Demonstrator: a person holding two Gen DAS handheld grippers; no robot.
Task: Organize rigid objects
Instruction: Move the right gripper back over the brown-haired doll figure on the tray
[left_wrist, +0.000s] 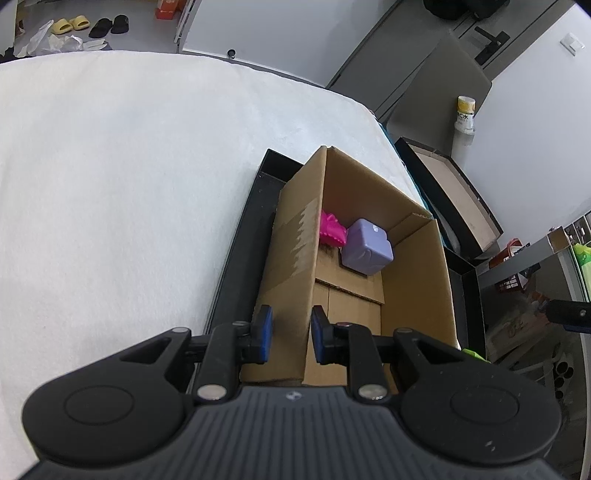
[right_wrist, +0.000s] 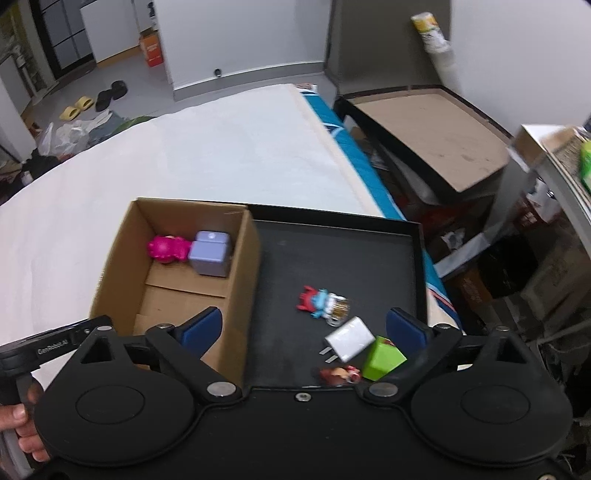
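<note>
Toys are split right now: a pink toy and a purple cube sit touching at the far end of the cardboard box, while a red-blue figure, a white charger, a green cube and a small doll wait on the black tray just beside it. Box and tray sit on a white bed. Left hand-held gripper is clamped on the box's near wall, steadying it. Right hand-held gripper is spread wide and empty above the tray. I'd come straight down on the charger or green cube, pinching flat sides so it won't pop out.
</note>
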